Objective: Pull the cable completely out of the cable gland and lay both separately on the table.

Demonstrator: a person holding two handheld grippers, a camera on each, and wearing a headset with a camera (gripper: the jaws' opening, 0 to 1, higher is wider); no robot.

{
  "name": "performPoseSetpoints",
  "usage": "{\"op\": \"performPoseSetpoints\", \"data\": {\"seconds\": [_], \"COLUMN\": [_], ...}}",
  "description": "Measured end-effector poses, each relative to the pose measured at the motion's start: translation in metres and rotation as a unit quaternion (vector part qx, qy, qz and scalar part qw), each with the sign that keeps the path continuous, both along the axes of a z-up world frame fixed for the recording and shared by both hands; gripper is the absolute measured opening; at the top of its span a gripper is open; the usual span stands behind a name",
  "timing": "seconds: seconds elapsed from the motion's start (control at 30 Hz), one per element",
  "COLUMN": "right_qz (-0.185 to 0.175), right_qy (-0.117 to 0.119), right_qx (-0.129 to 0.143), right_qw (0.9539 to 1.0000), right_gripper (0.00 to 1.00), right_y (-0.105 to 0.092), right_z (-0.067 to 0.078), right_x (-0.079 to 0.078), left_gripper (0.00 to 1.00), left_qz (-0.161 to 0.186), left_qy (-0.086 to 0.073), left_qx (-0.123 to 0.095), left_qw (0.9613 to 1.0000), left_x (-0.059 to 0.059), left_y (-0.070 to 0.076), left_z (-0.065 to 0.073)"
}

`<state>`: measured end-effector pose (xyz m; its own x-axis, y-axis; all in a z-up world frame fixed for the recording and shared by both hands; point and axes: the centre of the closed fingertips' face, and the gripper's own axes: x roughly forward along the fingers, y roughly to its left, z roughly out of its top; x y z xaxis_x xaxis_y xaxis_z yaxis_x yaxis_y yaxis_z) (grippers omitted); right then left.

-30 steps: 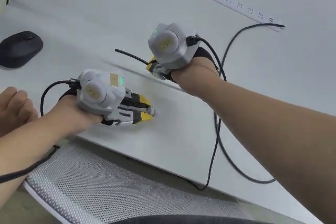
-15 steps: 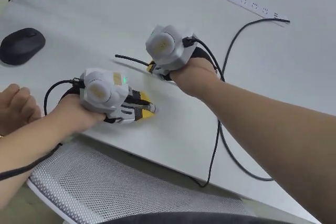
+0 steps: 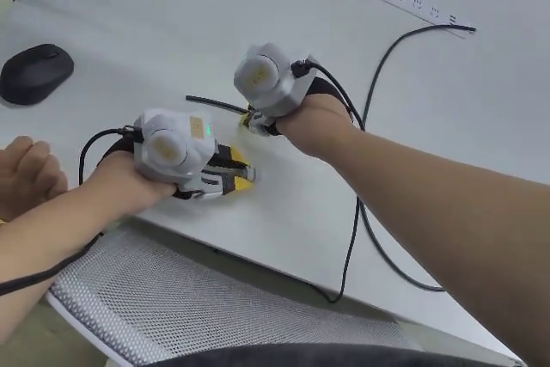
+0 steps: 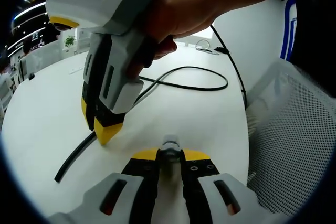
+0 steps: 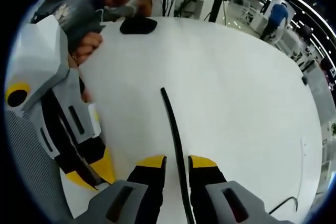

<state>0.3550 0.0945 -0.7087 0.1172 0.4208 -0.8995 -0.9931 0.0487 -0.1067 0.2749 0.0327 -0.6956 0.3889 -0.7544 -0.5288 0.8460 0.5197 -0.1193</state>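
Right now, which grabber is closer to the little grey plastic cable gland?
Left. The left gripper is shut on the little grey cable gland; the right gripper sits beside it, apart, clamping the thin black cable.

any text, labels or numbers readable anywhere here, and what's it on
No text here can be read.
power strip: marks by the sockets, too small to read
left gripper: pale sticker on its body, too blurred to read

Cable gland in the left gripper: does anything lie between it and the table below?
Nothing visible does. The cable gland sits in the left gripper over bare table; the cable lies aside at the right gripper.
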Motion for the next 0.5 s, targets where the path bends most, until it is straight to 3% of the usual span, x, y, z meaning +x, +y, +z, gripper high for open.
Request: {"op": "performPoseSetpoints", "data": {"seconds": [0.17, 0.5], "right_qz": [-0.016, -0.063], "right_qy": [-0.016, -0.005], "right_qx": [0.013, 0.105], "right_qw": [0.9997, 0.9924], "right_gripper": [0.26, 0.39], "right_y": [-0.005, -0.018], "right_z": [0.013, 0.07], "right_x": [0.007, 0.012], "left_gripper": [0.19, 0.32], "left_qz": [0.001, 0.01], "left_qy": [0.001, -0.001], "left_qx": [0.001, 0.002], "left_qw": [1.0, 0.9999], "left_x": [0.002, 0.005], "left_y": [0.001, 0.003], "left_z": [-0.002, 0.003]}}
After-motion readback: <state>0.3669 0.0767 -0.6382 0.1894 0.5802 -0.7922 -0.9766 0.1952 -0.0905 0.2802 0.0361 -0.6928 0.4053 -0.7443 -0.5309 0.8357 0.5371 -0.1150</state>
